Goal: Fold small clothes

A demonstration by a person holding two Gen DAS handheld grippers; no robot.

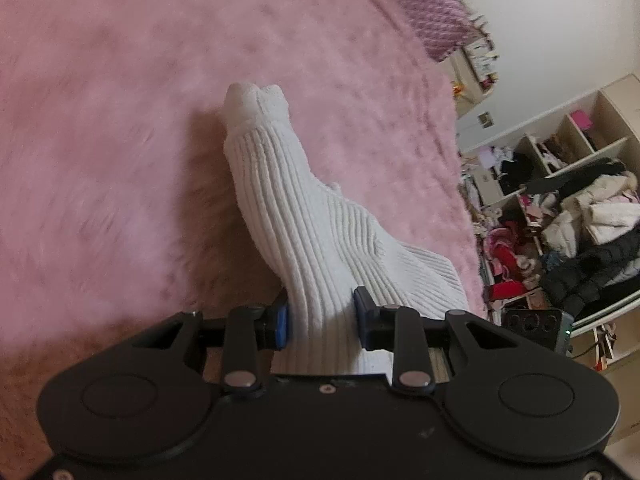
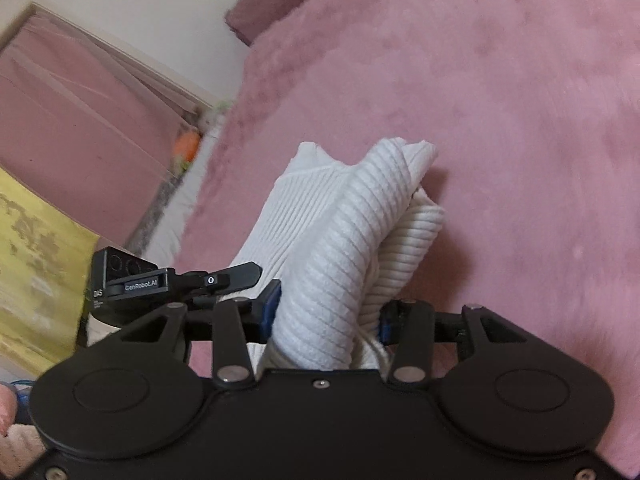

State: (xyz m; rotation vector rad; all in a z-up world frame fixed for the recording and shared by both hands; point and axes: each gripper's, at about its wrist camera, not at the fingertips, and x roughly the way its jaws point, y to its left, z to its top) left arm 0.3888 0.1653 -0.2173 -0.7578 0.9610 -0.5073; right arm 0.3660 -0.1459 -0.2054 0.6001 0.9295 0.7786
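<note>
Two views look forward along two handheld black grippers, both over a fluffy pink blanket (image 1: pixel 120 120) that fills most of each frame.

In the left wrist view, the left gripper (image 1: pixel 322 322) sits at the bottom centre. Its blue-padded fingers (image 1: pixel 280 326) stand narrow and press on either side of a white ribbed knit garment (image 1: pixel 304 216). The garment runs from between the pads up toward the middle of the frame, where it ends in a smoother, paler tip with two small points. A second fold of the same knit spreads to the lower right, just beside the right-hand pad. At the right edge of the frame, beyond the blanket, stands an open shelf unit (image 1: pixel 580 132) with heaped clothes (image 1: pixel 592 232) below it. A mauve textured cloth (image 1: pixel 432 8) lies at the top right.

In the right wrist view, the right gripper (image 2: pixel 326 320) is at the bottom centre, its fingers (image 2: pixel 270 312) closed narrowly on a thick bunched roll of the white ribbed garment (image 2: pixel 344 240), which rises to the centre of the frame in several overlapping folds. At lower left, the other gripper's black body shows, touching the garment. The upper left holds a pink panel (image 2: pixel 72 120) and, below it, a yellow patterned surface (image 2: pixel 36 260).
</note>
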